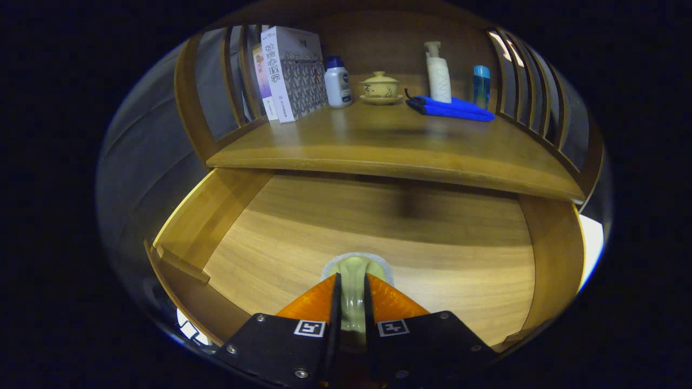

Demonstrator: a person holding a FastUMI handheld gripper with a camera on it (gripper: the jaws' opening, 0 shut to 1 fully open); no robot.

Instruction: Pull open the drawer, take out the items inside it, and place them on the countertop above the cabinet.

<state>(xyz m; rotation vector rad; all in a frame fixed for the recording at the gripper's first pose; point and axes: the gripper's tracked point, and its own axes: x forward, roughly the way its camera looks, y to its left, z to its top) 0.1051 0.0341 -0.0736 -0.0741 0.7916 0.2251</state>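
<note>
Cabinet (557, 237): wooden, with slatted side rails. Its countertop (389, 146) lies far of the gripper and carries a full row of goods along the back.

Drawer (378, 232): pulled well out beneath the countertop, floor bare apart from the one item in hand.

Countertop goods, left to right: books (289, 73) stood upright against the left rail, their spine lettering not to be read off here; a white bottle with a blue cap (337, 82); a lidded tea bowl on a saucer (380, 86); a folded blue cloth (451, 108) under a white pump bottle (438, 73); a small blue bottle (481, 85). No brand legible.

Gripper (351, 289): fingers drawn close, both pressing a pale greenish item with a white rim (354, 267), near the drawer's front. In my judgement, it is gripped for lifting to the countertop.
</note>
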